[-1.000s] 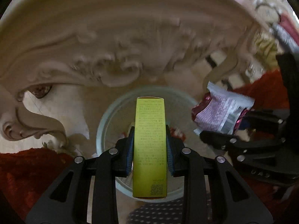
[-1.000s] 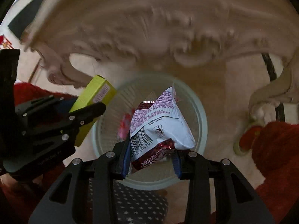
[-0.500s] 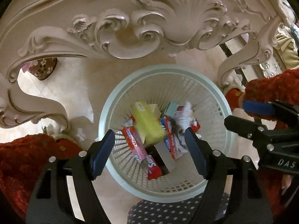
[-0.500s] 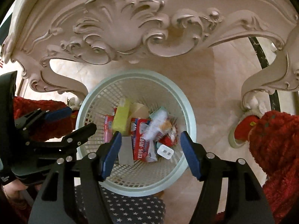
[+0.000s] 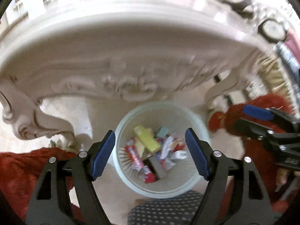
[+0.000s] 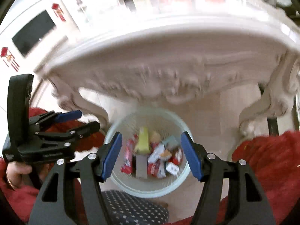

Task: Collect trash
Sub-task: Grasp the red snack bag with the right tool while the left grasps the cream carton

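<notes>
Basket (image 5: 198, 184) of trash, floor under carved counter (image 5: 131, 60).
Left hand-held gripper (image 5: 150, 151) and right hand-held gripper (image 6: 151, 154) both spread, empty, above basket; yellow box (image 5: 148, 139) and wrappers (image 6: 159, 159) lay inside.

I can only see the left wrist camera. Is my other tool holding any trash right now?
Observer: No. In the right wrist view, the right tool is open. Its blue pads are wide apart with nothing between them, above the basket.
Operator: What's behind the table on the left? It's just bright and blurry for me.
Observer: A dark panel set in a white front, with small red ornaments beside it.
Operator: Can you see who's holding my left tool?
Observer: Only a left hand, wrapped around the handle of the left tool. That tool is open too.
</notes>
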